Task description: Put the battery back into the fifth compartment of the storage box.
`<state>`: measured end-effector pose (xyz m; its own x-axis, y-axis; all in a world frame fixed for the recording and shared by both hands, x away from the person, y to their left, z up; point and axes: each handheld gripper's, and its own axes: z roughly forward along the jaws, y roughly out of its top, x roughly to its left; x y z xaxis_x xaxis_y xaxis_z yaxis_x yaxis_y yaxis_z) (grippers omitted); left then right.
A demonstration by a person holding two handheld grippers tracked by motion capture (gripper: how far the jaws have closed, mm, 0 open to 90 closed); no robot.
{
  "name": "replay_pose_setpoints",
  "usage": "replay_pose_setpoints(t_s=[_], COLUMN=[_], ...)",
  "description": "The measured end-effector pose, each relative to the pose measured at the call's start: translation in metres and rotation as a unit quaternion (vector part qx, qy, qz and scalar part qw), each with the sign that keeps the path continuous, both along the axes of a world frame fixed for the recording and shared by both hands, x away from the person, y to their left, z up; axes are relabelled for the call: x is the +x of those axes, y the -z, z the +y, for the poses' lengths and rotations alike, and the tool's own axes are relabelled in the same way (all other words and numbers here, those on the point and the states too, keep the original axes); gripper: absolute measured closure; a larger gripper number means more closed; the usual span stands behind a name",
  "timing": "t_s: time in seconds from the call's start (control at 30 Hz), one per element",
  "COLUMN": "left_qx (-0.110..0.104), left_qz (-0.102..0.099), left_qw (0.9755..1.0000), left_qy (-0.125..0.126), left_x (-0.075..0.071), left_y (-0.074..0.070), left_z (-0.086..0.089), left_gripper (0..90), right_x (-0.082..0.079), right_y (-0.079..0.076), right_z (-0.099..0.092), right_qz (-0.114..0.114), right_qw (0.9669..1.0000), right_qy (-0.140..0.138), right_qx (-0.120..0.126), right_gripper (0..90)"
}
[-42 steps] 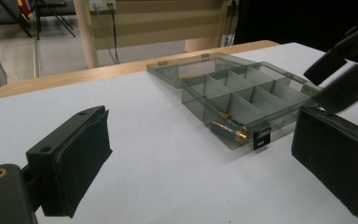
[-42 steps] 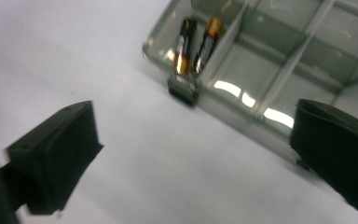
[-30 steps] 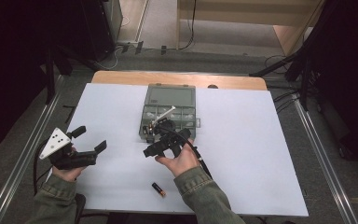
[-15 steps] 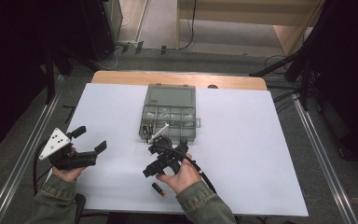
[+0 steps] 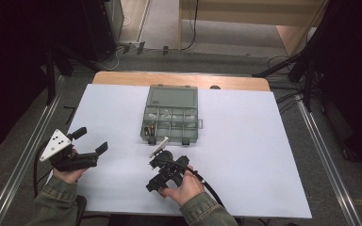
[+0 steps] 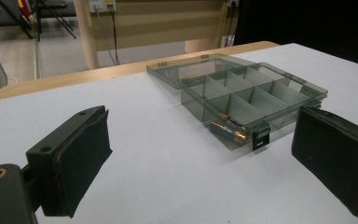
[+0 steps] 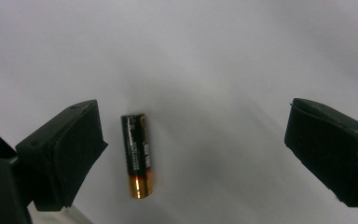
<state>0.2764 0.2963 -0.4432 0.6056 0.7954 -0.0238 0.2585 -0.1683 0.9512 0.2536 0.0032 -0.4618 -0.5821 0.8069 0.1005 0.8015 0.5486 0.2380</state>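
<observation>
Batteries are being sorted into a compartment box (image 5: 170,115), judging by the work in hand. From the high view, the right claw (image 5: 156,184) is being held low over the white counter (image 5: 264,155) near its front edge, angled down toward the person's side, while the left claw (image 5: 92,140) is being kept well apart at the left, its jaws spread and empty. The box is seen lying open beyond both claws, with a couple of batteries already resting in its front-left compartment.

In the left gripper view, the box (image 6: 254,95) is being looked at across bare counter, a stored battery (image 6: 228,131) lying in its nearest corner cell; nothing is being held between the wide-spread jaws.

In the right gripper view, the loose battery (image 7: 137,155) is being framed between the jaws, flat on the counter. It lies just beside the jaw at the picture's left and well apart from the other, so it sits off-centre. Its long axis runs roughly along the claw's pointing direction, gold end toward the camera, so the pads would be meeting its long sides. The jaws have just been closing slightly but are standing wide, with no pad touching the battery. The right hand is clearly the nearer one, and a small sideways correction is probably being called for before the pinch.
</observation>
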Motion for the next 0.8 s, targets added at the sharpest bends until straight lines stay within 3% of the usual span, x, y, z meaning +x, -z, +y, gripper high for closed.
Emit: replay_pose_setpoints(t_s=[0.33, 0.57, 0.8], left_qx=[-0.001, 0.000, -0.001], left_qz=[-0.004, -0.003, -0.001], left_qw=[1.0000, 1.0000, 1.0000], left_qy=[-0.004, -0.004, -0.004], left_x=[-0.001, 0.000, 0.000], left_y=[0.000, 0.000, 0.001], left_z=[0.000, -0.001, -0.001], left_gripper=[4.7, 4.7, 4.7], right_x=[-0.014, -0.019, -0.024], right_y=[0.007, 0.010, 0.013], right_z=[0.007, 0.013, 0.017], right_qz=[0.000, 0.004, 0.009], right_qw=[0.9996, 0.9992, 0.9981], right_qy=[-0.025, -0.037, -0.057], right_qx=[-0.012, -0.017, -0.019], right_gripper=[14.3, 25.5, 47.1])
